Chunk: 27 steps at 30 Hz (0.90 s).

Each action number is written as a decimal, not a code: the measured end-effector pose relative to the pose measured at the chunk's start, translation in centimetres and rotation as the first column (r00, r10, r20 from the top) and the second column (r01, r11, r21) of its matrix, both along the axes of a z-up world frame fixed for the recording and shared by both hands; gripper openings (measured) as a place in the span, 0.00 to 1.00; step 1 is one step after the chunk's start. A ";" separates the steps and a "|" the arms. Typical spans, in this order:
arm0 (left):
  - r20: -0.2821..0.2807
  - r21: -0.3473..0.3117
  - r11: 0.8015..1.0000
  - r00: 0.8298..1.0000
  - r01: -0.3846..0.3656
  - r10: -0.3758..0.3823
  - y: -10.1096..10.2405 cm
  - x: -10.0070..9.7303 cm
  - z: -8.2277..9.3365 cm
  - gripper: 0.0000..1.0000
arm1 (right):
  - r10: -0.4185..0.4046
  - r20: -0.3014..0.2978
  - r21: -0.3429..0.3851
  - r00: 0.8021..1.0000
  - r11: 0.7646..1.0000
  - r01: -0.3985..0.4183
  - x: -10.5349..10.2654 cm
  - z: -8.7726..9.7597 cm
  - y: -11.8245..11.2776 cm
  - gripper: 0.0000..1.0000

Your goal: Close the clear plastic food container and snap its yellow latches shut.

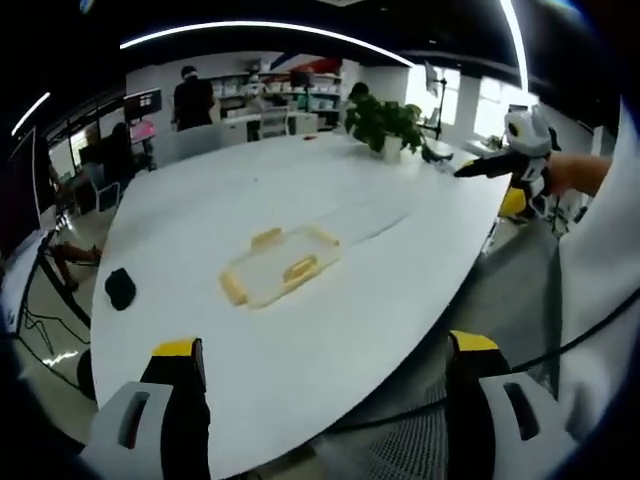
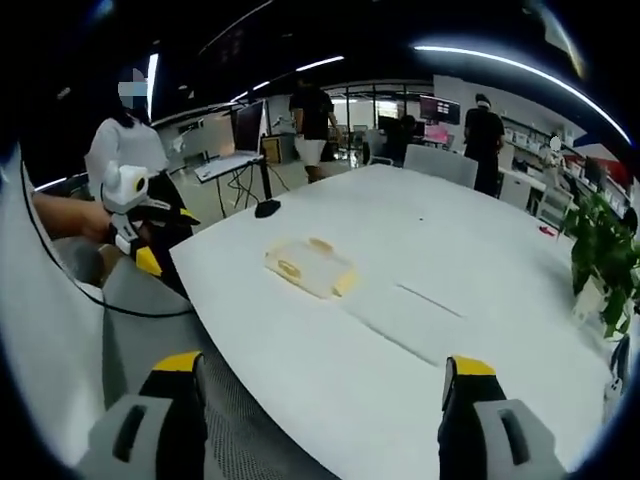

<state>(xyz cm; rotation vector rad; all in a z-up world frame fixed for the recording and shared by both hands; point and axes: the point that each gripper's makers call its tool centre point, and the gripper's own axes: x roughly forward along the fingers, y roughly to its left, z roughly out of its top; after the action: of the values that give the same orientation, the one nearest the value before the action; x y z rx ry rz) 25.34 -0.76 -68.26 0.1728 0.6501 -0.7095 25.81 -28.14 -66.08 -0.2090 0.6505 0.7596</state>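
Container (image 1: 281, 266) alone mid-table (image 1: 400, 300); both grippers (image 1: 325, 400) (image 2: 320, 405) gaping, empty, well apart. Risk: 1-sided latch press slides it.

Clear container (image 1: 282, 265) with yellow latches (image 1: 300, 269) on white table (image 1: 380, 300); black object (image 1: 120, 288).

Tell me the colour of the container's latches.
Yellow latches on the clear container, best in the left gripper view.
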 end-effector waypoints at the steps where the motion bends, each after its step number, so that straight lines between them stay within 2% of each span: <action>1: 0.002 0.006 1.000 1.000 0.005 -0.005 0.0 0.1 0.0 0.98 | 0.007 0.004 -0.001 1.000 1.000 -0.007 0.2 0.1 0.1 0.99; 10: 0.019 0.030 0.999 1.000 0.024 -0.024 0.6 1.6 0.2 0.99 | 0.096 0.032 -0.034 0.995 0.995 -0.095 1.6 0.1 1.9 0.98; 13: 0.008 0.009 1.000 1.000 0.022 -0.022 0.9 2.1 0.3 0.99 | 0.124 0.030 -0.041 0.992 0.992 -0.123 1.9 -0.1 2.5 0.98; 16: 0.010 0.050 0.998 0.999 0.047 -0.048 1.2 2.4 0.1 0.99 | 0.146 0.030 -0.044 0.989 0.988 -0.145 2.3 -0.2 3.1 0.97; 21: 0.020 0.053 0.997 0.998 0.054 -0.055 1.7 3.6 0.3 0.99 | 0.191 0.040 -0.059 0.981 0.980 -0.189 3.3 -0.1 3.9 0.96; 25: 0.025 0.108 0.989 0.995 0.098 -0.101 2.1 4.4 0.1 0.99 | 0.217 0.056 -0.079 0.975 0.974 -0.213 4.4 0.1 4.5 0.97; 27: 0.025 0.110 0.988 0.994 0.105 -0.108 2.2 4.9 0.1 0.99 | 0.228 0.059 -0.084 0.972 0.971 -0.223 5.0 0.2 4.6 0.97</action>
<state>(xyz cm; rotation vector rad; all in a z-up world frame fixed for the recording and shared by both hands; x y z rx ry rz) 30.27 1.47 -68.12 0.3199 0.6535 -0.7734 30.83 -23.52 -65.89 -0.3831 0.5972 0.9425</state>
